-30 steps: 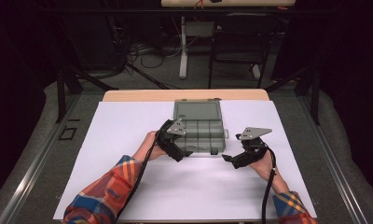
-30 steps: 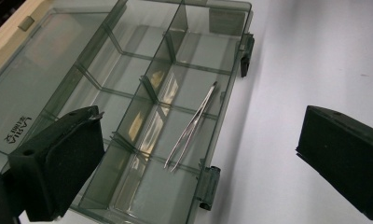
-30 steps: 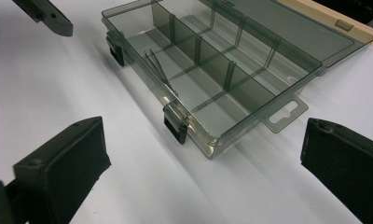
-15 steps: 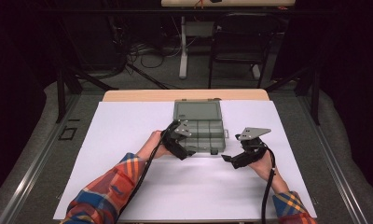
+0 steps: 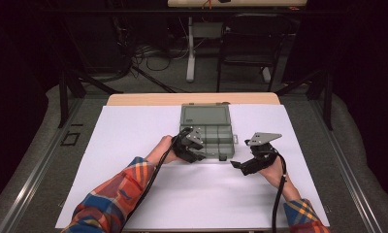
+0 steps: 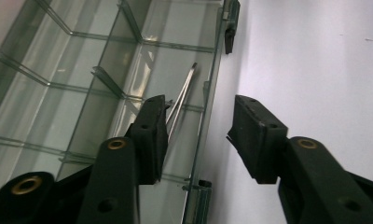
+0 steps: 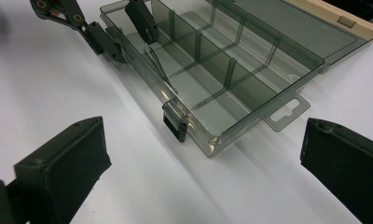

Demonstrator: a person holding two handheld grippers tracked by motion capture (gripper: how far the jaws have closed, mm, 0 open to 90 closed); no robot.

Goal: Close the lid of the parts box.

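— Organizer box (image 5: 205,131) lies open on the worktop (image 5: 134,145); what's inside?
— Tweezers (image 6: 182,95), front compartment.
— Jaws?
— Left gripper (image 6: 198,135) has just been closing, straddling the front wall, moved slightly inward; right gripper (image 7: 198,172) wide, empty.

We see a white sheet (image 5: 134,141) covering the table, with a strip of bare wooden tabletop (image 5: 148,99) showing along its far edge. Beyond it, on the grey floor, stand a black chair (image 5: 245,46) and a white table leg (image 5: 191,48), beside a tangle of cables (image 5: 151,51).
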